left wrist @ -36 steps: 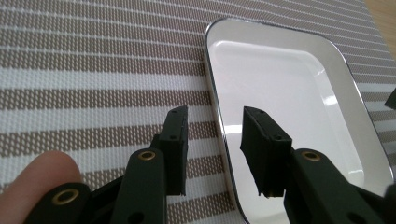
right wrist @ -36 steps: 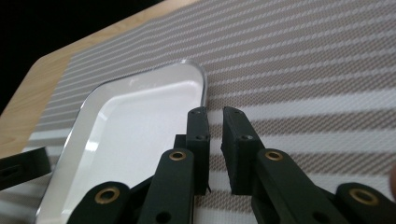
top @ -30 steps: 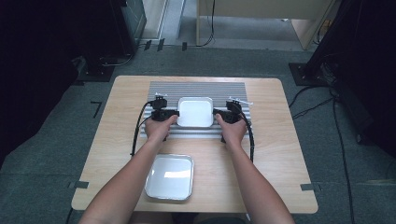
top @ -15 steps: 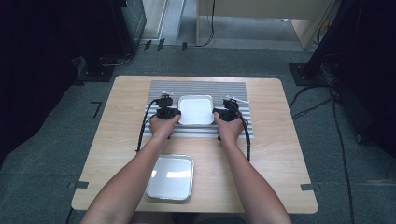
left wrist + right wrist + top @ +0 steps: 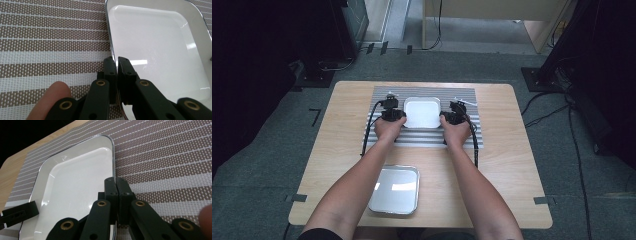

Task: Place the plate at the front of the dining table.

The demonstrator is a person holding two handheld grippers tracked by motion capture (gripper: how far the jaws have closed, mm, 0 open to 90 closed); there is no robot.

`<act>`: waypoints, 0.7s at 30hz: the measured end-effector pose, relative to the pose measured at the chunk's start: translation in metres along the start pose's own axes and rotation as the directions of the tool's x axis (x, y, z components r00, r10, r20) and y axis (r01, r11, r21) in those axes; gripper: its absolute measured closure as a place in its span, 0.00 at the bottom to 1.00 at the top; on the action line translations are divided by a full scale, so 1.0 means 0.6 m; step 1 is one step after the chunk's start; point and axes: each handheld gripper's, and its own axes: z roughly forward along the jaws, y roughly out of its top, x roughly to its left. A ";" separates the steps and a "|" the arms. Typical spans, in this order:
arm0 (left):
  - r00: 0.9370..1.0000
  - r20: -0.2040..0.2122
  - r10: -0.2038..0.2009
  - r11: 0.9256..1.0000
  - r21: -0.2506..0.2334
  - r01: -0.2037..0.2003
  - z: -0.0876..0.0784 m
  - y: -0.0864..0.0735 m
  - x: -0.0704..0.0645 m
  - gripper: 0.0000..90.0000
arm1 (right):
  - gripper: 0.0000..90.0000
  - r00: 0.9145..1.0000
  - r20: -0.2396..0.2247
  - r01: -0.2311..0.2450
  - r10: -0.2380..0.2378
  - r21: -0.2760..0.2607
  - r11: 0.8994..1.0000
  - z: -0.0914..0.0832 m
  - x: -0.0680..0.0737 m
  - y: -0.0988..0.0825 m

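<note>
Two grippers work at one white tray. The left gripper has its two black jaws pressed onto the tray's left rim, one jaw outside on the mat side and one inside over the white floor; these jaws have just been closing, with the rim between them. In the high view the left gripper sits at the tray's left edge, held in the person's left hand. The right gripper pinches the opposite rim in the same way, one jaw on each side of the thin edge. From above, the right gripper lies at the tray's right edge in the right hand. One black cable trails from each gripper back toward the person.

The white tray is square with rounded corners and has nothing in it. It rests on one striped mat, which reaches out past the tray on its left, right and near sides. In the left gripper view the white tray shows a glossy floor, with the striped mat to its left.

One wooden table carries the mat. Nearer the person than the white tray, off the mat, lies one metal tray, well apart from it. That makes two trays in all.
</note>
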 end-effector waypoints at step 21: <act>0.995 0.027 0.092 0.994 -0.064 -0.090 -0.046 -0.022 0.005 0.17 | 0.49 0.980 -0.040 0.192 -0.195 -0.070 0.979 -0.047 -0.003 0.014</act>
